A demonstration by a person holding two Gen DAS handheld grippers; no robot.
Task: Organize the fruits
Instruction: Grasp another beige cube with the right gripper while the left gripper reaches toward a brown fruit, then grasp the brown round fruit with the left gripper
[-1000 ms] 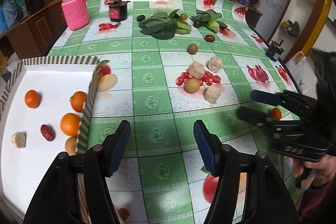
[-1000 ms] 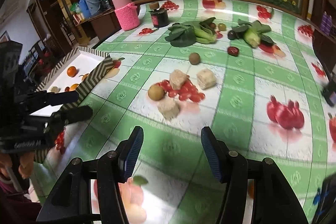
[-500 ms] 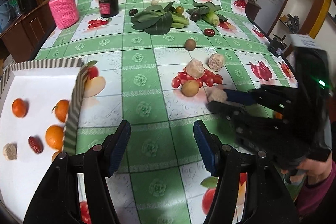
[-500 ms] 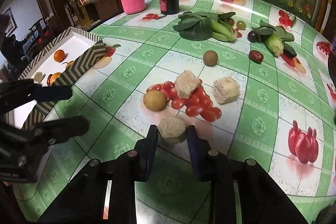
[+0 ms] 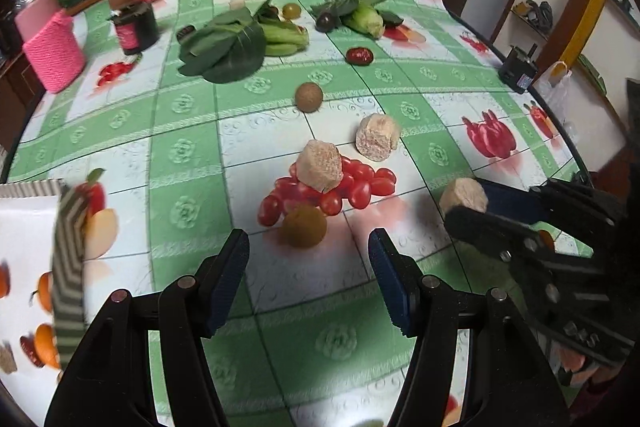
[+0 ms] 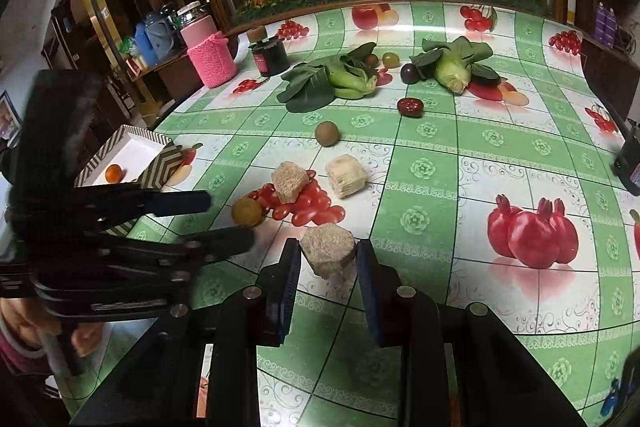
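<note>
The right gripper (image 6: pixel 328 259) has its two pads closed narrow against the sides of a tan, rough-cut chunk (image 6: pixel 327 254), which sits between them near the front edge of the table (image 6: pixel 500 155), just in front of the printed cherry tomatoes on the tablecloth. Whether the chunk is already off the cloth cannot be told. The left gripper (image 5: pixel 308 279) is spread wide and holds nothing, its fingers pointing at a round brownish-yellow fruit (image 5: pixel 303 227) that lies just beyond them. Two more tan chunks, one (image 5: pixel 320 165) over the printed tomatoes and one (image 5: pixel 377 137) just behind it, and a small brown round fruit (image 5: pixel 309 97) lie toward the middle of the table; a dark red jujube (image 5: pixel 359 55), bok choy (image 5: pixel 236 43) and corn (image 5: pixel 364 19) lie nearer the far edge. The white tray (image 5: pixel 24 227) with the striped rim stands at the left edge and already holds oranges. The step in hand is probably carrying the chunk to that tray. To do it well, keep the squeeze even, since the piece looks crumbly and irregular, lift straight up before swinging left, pass above the left gripper rather than through it, clear the striped rim, and set the piece down on bare white floor beside the oranges, not on top of them.
</note>
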